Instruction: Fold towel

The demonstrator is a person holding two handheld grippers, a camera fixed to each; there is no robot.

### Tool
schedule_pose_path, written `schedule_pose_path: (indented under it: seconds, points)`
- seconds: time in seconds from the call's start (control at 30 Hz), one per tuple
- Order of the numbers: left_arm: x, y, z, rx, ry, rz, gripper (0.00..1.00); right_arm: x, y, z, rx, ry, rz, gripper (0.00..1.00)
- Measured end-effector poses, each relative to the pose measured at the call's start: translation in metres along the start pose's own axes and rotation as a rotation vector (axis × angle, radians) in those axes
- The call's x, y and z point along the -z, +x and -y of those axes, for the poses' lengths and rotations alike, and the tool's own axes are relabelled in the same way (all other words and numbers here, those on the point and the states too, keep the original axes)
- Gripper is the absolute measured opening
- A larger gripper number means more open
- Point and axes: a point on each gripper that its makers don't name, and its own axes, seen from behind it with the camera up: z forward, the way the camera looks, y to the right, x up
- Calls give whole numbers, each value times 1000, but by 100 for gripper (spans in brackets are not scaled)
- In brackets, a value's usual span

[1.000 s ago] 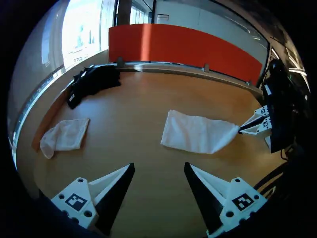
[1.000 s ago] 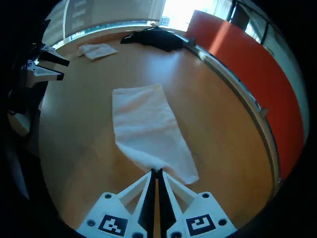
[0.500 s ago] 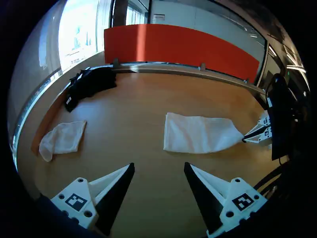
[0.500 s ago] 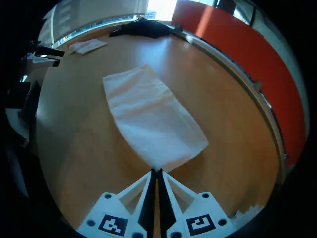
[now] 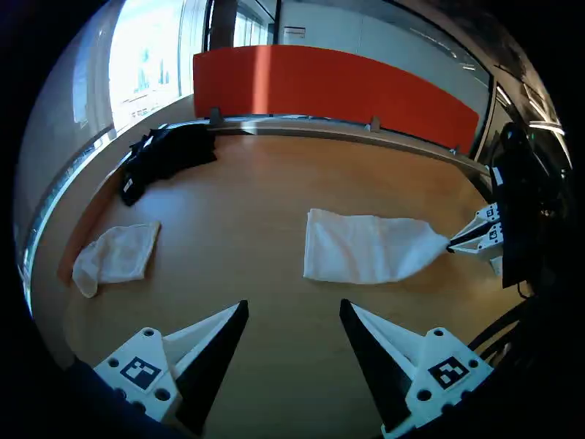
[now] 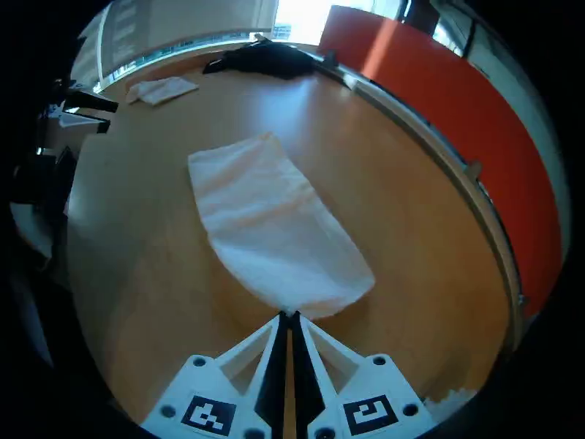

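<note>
My wooden surface [image 5: 248, 197] runs up to an orange panel [image 5: 329, 80]. The towel [image 5: 365, 249] lies flat in the middle of it. My right gripper [image 6: 290, 316] has its jaws pinched tight on one towel corner. My left gripper [image 5: 292, 311] hovers short of the towel, jaws wide apart and holding nothing.

- Daylight is pouring through tall windows [image 5: 142, 69], washing out the view beyond.
- A wide wooden table [image 5: 248, 190] is glowing warm under it.
- An orange partition [image 5: 344, 84] is standing along the table's far edge, a sunlit stripe crossing it.
- A metal rail [image 5: 307, 126] is running along its foot.
- A pale wall [image 5: 387, 40] is rising behind.
</note>
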Motion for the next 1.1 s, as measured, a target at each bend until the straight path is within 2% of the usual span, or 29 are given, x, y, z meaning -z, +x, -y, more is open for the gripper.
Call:
schedule_pose_path:
  seconds: [0.2,0.4,0.7,0.93,1.1]
  points:
    - [1,0,7,21,9,-8,92,5,57,-15,92,-13,-53,4]
    - [4,-1,17,45,22,-18,93,2,116,-10,200,7,-90,4]
    - [10,-5,37,110,57,-42,93,-25,169,28,355,71,-90,4]
    - [17,-16,56,178,88,-52,93,-61,189,68,452,138,-63,4]
    - [22,-24,66,209,105,-54,93,-85,197,93,517,184,-33,4]
